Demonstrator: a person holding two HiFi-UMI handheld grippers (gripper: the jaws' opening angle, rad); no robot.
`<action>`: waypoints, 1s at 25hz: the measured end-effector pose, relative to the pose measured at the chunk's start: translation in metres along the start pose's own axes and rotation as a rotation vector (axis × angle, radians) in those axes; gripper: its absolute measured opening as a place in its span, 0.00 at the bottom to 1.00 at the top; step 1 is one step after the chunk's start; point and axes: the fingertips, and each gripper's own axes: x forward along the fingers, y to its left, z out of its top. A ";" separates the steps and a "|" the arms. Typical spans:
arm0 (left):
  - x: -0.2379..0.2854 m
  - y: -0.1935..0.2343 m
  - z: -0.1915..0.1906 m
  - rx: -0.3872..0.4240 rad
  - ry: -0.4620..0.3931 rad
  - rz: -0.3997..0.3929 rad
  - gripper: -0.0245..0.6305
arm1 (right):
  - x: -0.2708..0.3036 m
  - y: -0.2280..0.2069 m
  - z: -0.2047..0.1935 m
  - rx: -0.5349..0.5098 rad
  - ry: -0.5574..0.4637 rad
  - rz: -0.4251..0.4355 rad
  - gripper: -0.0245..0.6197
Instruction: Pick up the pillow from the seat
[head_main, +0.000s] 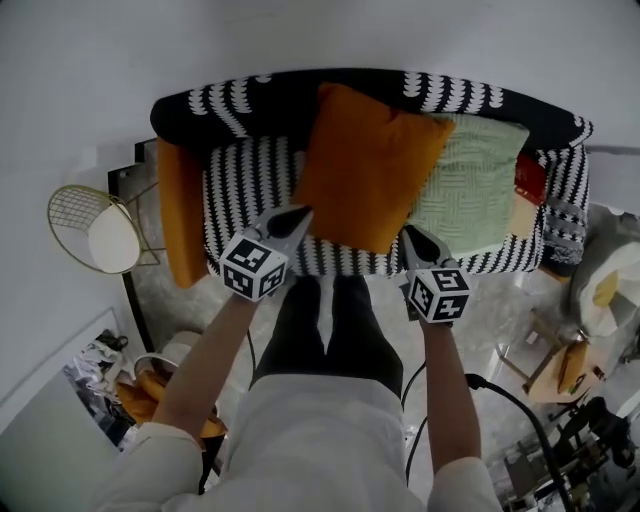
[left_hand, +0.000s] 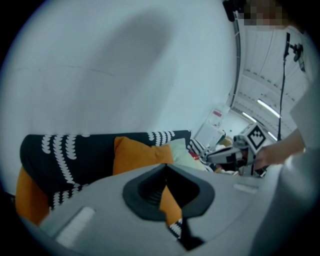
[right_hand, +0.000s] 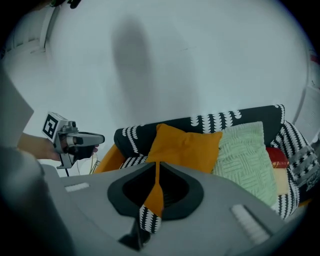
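**Orange pillow (head_main: 370, 165) not yet lifted, a gripper at each lower corner**

From where I stand the pillow sits in the middle of the sofa (head_main: 245, 180). Its top leans on the sofa's backrest and its lower edge lies out on the striped seat. A pale green pillow (head_main: 468, 182) rests against it, toward the end of the sofa nearer the person's right hand.

The left gripper (head_main: 302, 214) hangs over the sofa's front edge, just beside the orange pillow's lower left corner. Its jaws are pinched together on nothing. The right gripper (head_main: 412, 236) is over the same front edge by the pillow's lower right corner. Its jaws are only a sliver apart, with nothing between them. Each gripper's own view looks along its tips at the orange fabric across a gap, so I take it neither is touching the pillow.

By my reckoning the task is barely begun. The reach toward the sofa looks nearly done, but no grasp has been made and the pillow's full weight is on the seat. What is left is most of the job. The jaws need to spread wide enough for the stuffed edge, bite on either side, and then raise the pillow clear of the sofa without dragging the green one along.
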 end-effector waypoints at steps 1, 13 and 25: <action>0.006 0.003 -0.004 -0.001 0.004 0.003 0.04 | 0.006 -0.004 -0.003 0.001 0.006 0.002 0.08; 0.084 0.045 -0.054 -0.001 0.058 0.001 0.07 | 0.088 -0.061 -0.044 0.039 0.066 -0.003 0.14; 0.158 0.097 -0.120 -0.050 0.139 0.067 0.19 | 0.164 -0.125 -0.102 0.133 0.141 -0.067 0.27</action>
